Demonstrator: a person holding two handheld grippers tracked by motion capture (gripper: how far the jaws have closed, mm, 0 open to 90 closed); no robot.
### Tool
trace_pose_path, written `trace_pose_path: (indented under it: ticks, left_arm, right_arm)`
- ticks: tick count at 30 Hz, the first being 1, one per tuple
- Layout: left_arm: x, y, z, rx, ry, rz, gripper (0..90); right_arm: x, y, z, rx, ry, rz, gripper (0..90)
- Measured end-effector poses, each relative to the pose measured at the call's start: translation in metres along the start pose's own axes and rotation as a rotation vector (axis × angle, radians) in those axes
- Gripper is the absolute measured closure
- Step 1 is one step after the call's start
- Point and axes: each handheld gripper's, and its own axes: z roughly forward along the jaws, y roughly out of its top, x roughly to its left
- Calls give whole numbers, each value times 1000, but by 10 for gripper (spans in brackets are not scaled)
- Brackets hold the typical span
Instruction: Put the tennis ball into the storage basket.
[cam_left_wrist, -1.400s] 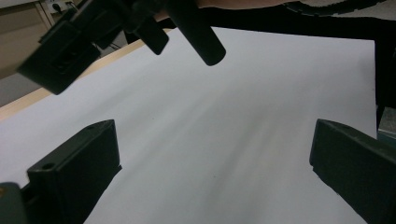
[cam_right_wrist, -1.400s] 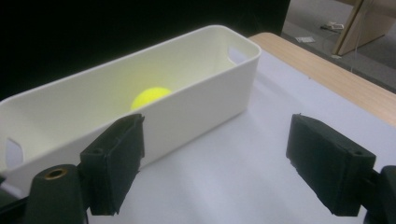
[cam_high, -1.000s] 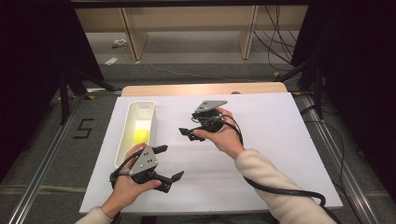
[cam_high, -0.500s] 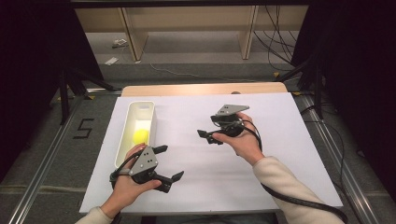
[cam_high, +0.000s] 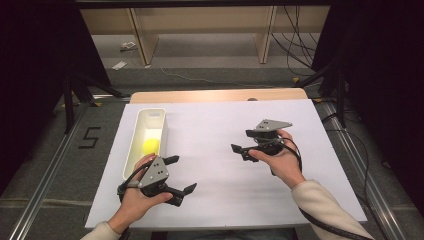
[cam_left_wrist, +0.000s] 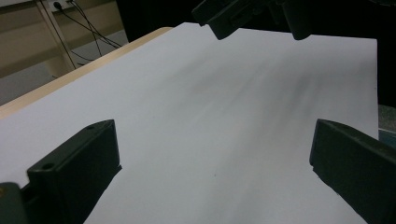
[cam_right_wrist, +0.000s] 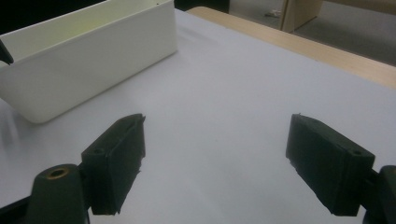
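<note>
A: Left gripper (cam_high: 179, 174)?

B: It sits at the near left of the table (cam_high: 220, 125), just right of the near end of the bin (cam_high: 134, 150). Jaws spread wide with nothing between them. In the left gripper view both jaws frame bare white sheet, and the other gripper shows dark at the far top edge.

A: Right gripper (cam_high: 240, 151)?

B: Right of centre, well apart from the left one, pointing left toward the bin. Jaws are wide apart and hold nothing. In the right gripper view they stand either side of bare white surface, with the bin's long wall at the far left.

A: The ball (cam_high: 151, 145)?

B: Yellow, lying inside the bin, about midway along its length. Nothing touches it. From the high view it rests on the bin floor; I cannot tell whether it touches a wall.

A: Bin position?

B: A long white bin, standing upright on the left part of the table, its long axis running near to far. Its near end is just beside the left hand (cam_high: 134, 200).

A: Right hand (cam_high: 280, 162)?

B: Wrapped around the right gripper, with the cable trailing off to the near right.
</note>
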Motion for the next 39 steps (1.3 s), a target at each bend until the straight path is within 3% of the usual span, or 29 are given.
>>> trace_pose_path:
  ticks: [12, 23, 29, 39]
  left_arm:
    - [0, 0, 0, 5, 4, 1, 10]
    - [0, -1, 0, 3, 6, -4, 10]
    - [-1, -1, 0, 6, 0, -3, 10]
    - [0, -1, 1, 6, -1, -5, 10]
  right_arm:
    - [-12, -33, -34, 6, -47, 49, 205]
    - [-16, -57, -54, 1, -75, 67, 207]
    - [-15, -67, -59, 2, -71, 85, 205]
    - [-11, -66, -55, -3, -54, 92, 205]
